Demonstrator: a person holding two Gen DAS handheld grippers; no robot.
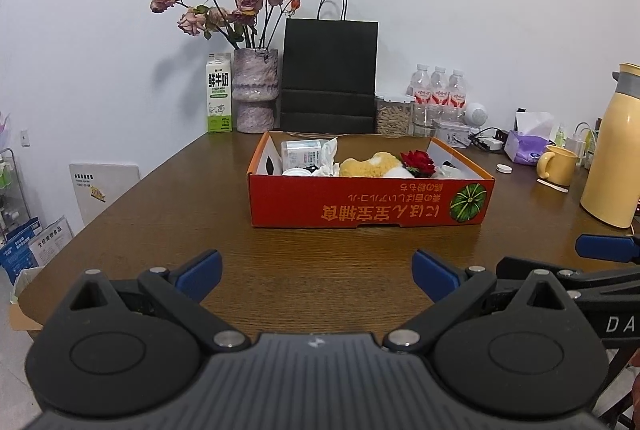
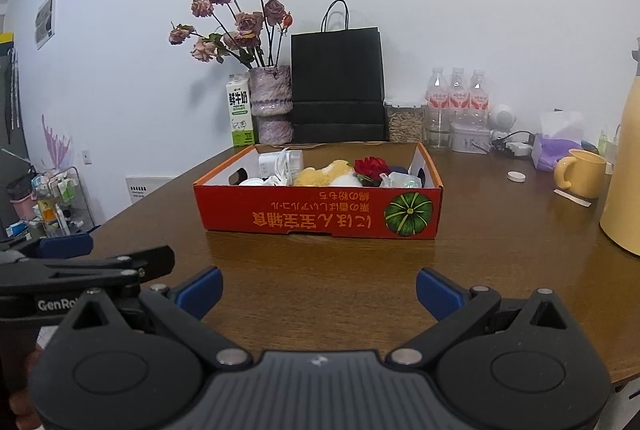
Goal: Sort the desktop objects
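Here the red box [image 1: 370, 204] sits on the brown table [image 1: 168, 214], holding a plush toy [image 1: 370, 164], a red rose [image 1: 418, 162], a white pack [image 1: 300, 155] and crumpled wrappers. Behind the box stand a black bag [image 1: 329, 78], a vase [image 1: 255, 96] of dried roses, a milk carton [image 1: 219, 93] and 3 bottles [image 1: 439, 88]. Right of the box are a yellow mug [image 1: 557, 166] and a thermos [image 1: 614, 146]. Before the box, the left tool [image 1: 317, 276] and right tool [image 2: 319, 294] hover side by side, jaws apart, empty.
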